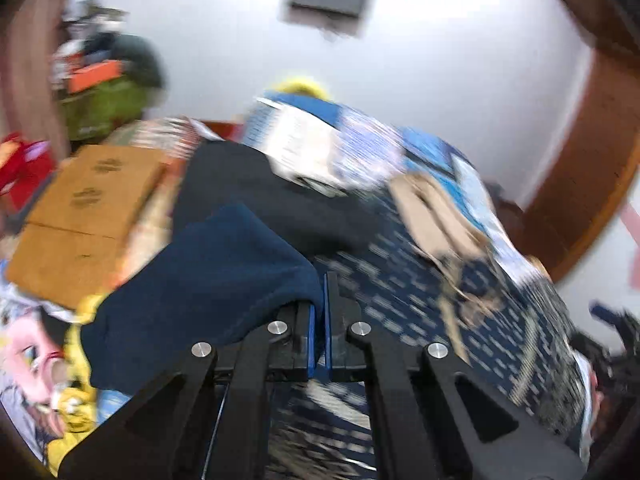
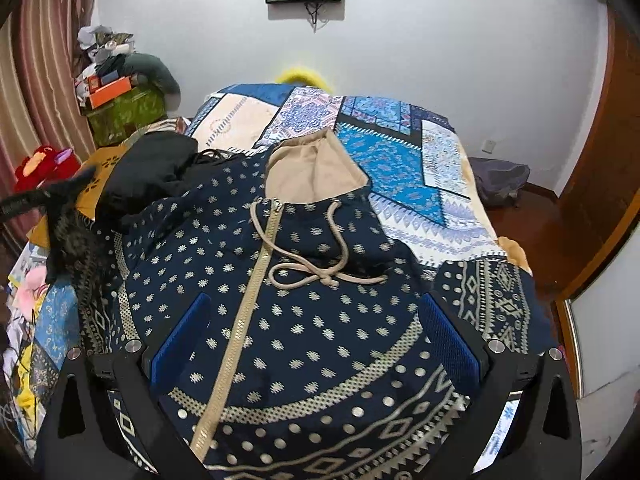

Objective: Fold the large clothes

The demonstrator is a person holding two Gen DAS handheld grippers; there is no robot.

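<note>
Entry, left to right, bed seen from its foot.

Cardboard box (image 1: 84, 216): at nine o'clock beside the bed, flat top up, apart from the work.

Left tool (image 1: 318, 320): jaws brought together, pinching a fold of plain navy cloth (image 1: 208, 280) that drapes off to eight o'clock. The picture is blurred; the cloth appears to be the inner face of the garment, lifted by its edge, probably so that side can be carried over the middle as a fold.

Black garment (image 2: 152, 168): bunched at ten o'clock near the head of the bed, partly touching the hooded jacket, likely set aside.

Hooded jacket (image 2: 304, 320): the task's thing, navy with pale dots and borders, spread front-up across the middle of the bed, zip (image 2: 236, 340) running diagonally, beige-lined hood (image 2: 320, 164) laid open toward twelve o'clock, drawcord looped below it. Laid flat, presumably to give clean fold lines.

Right tool (image 2: 316, 344): jaws wide, blue pads either side of the jacket's chest, gripping nothing; whether the tips touch the cloth cannot be told.

Bed cover (image 2: 400, 152): blue patchwork under everything, bare at one to three o'clock.
</note>
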